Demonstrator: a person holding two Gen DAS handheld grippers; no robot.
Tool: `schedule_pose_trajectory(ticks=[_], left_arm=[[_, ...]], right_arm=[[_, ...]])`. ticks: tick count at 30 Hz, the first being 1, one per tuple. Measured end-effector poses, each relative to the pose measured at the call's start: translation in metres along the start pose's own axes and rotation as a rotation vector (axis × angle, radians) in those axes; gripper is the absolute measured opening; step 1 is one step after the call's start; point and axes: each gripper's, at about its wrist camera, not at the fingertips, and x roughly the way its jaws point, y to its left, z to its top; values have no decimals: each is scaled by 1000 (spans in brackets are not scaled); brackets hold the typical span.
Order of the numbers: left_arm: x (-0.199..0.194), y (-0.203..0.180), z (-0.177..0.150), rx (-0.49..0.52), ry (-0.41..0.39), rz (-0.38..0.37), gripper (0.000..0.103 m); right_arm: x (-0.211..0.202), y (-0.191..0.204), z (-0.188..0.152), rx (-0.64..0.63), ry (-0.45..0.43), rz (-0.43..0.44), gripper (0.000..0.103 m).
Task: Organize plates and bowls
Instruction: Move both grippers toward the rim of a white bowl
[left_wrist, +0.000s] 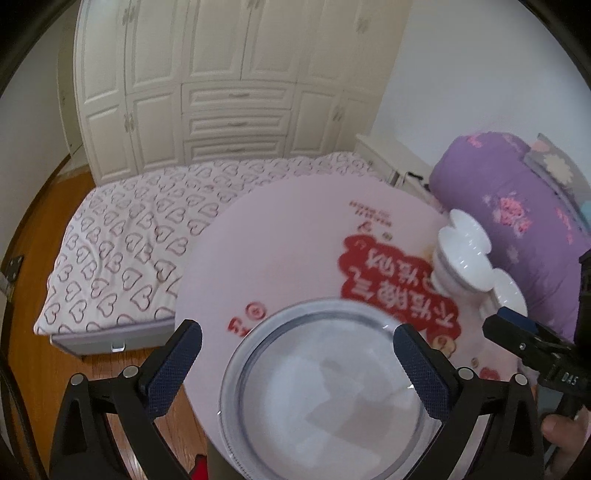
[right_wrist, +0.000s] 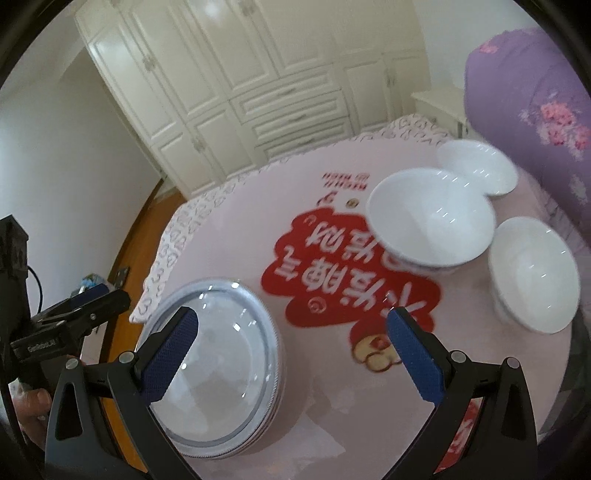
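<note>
A stack of silver-rimmed plates lies at the near left of the round pink table; it also shows in the right wrist view. Three white bowls stand at the far right: a middle bowl, a far bowl and a near bowl. In the left wrist view the bowls show side-on. My left gripper is open and empty, its fingers on either side above the plates. My right gripper is open and empty above the table, right of the plates.
A bed with a heart-patterned sheet lies beyond the table. A purple folded quilt sits to the right behind the bowls. White wardrobes line the far wall. Wooden floor is at the left.
</note>
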Motion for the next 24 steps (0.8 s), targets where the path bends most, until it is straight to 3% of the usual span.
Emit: schedule_pose_trajectory(ticks=[4, 8, 16, 18, 24], left_arm=[[-7, -14, 8, 28, -31, -13, 102], [-7, -29, 14, 64, -50, -21, 102], [10, -62, 29, 132, -64, -61, 102], [18, -70, 34, 144, -64, -68, 102], [43, -94, 46, 173, -55, -96, 102]], right_arm=[[-15, -11, 11, 5, -56, -48, 103], [-31, -19, 19, -22, -116, -152, 103], [-51, -35, 29, -119, -194, -547, 103], [-56, -47, 32, -93, -196, -563, 103], [-71, -79, 44, -20, -240, -458, 103]])
